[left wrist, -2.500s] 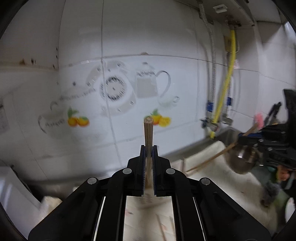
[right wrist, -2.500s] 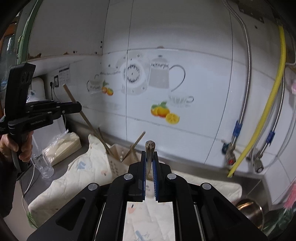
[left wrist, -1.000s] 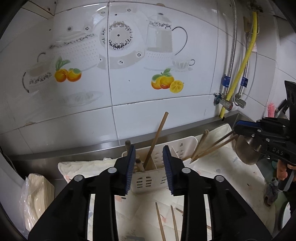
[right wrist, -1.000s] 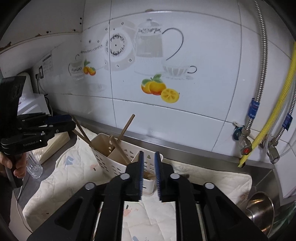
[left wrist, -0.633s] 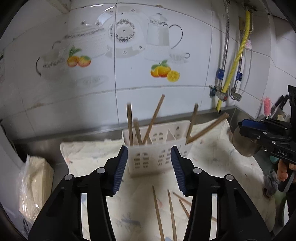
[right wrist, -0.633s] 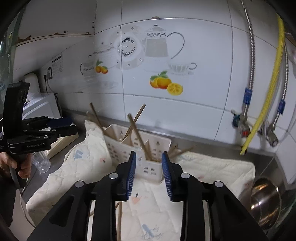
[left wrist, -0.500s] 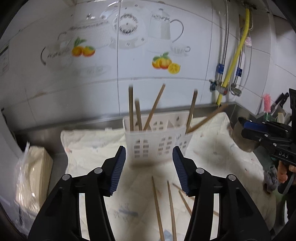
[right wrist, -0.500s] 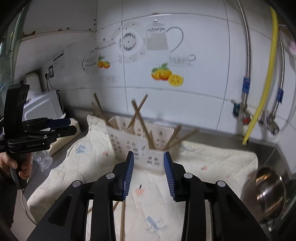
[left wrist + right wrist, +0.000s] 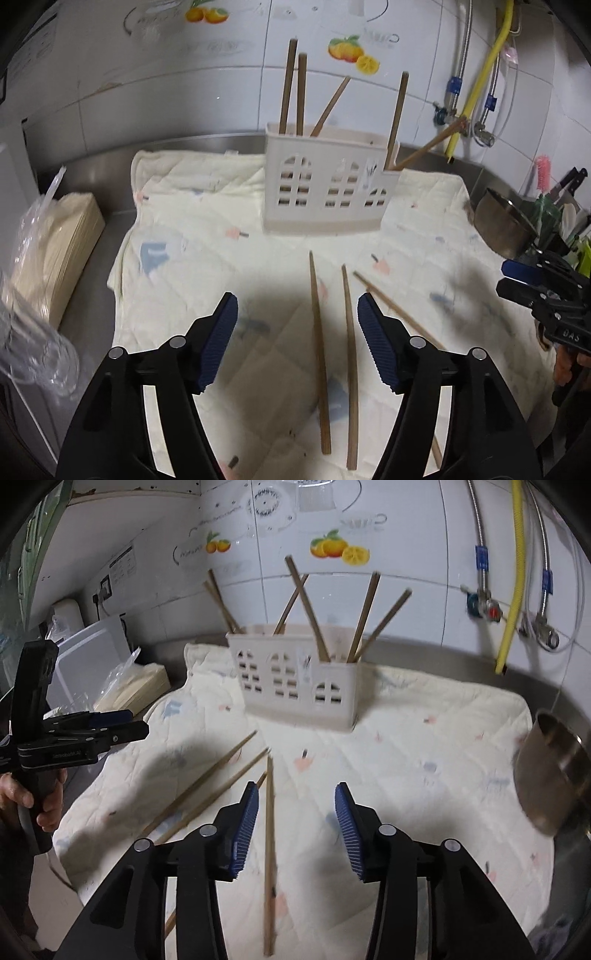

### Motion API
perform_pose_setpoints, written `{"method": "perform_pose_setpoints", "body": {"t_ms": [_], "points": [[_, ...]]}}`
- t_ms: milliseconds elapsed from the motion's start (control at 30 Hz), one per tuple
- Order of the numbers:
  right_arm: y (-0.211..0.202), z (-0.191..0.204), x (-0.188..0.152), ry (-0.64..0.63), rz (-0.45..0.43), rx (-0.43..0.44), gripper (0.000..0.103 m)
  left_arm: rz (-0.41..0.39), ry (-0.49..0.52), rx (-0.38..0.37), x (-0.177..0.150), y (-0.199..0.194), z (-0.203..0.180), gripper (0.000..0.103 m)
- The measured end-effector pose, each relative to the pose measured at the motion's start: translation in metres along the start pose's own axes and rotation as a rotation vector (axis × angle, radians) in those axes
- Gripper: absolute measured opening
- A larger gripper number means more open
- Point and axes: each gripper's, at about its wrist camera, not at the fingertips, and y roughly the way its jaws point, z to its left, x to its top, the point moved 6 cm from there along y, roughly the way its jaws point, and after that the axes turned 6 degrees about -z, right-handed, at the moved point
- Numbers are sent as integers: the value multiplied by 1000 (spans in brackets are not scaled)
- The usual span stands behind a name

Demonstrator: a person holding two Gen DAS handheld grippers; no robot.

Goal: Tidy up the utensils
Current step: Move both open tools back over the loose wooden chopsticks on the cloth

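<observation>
A white slotted utensil holder [image 9: 328,184] stands on a cream cloth [image 9: 184,236] and holds several wooden chopsticks [image 9: 288,85]; it also shows in the right wrist view [image 9: 295,679]. Three loose chopsticks [image 9: 319,317] lie on the cloth in front of it, seen too in the right wrist view [image 9: 269,845]. My left gripper [image 9: 297,343] is open and empty, above the loose chopsticks. My right gripper [image 9: 295,830] is open and empty, with one chopstick lying just inside its left finger. Each gripper shows at the edge of the other's view, the right [image 9: 543,291] and the left [image 9: 92,731].
A steel bowl [image 9: 502,225] sits at the cloth's right edge, with a knife rack and brush behind it. A bagged stack of paper [image 9: 48,254] and a clear glass [image 9: 33,358] are on the left. The tiled wall with hoses [image 9: 513,576] is behind.
Both grippers let go of their chopsticks into the holder, opened wide, and pulled back and tilted down over the loose chopsticks on the cloth.
</observation>
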Motion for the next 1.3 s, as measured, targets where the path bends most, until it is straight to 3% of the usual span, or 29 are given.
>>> {"method": "perform_pose_setpoints", "body": {"t_ms": [367,633,700,1300], "points": [[3,19,-51,3,56,2,45,38,-51,14,-38,-4,4,78],[14,26,-87,54,125,28,47,63,-77,52,-54,-7,14,93],[15,27,-90,63,130,34,53,67,-90,65,-57,-7,18,95],[21,27,-101,102,151,59,51,108,-153,109,-78,-5,39,98]]}}
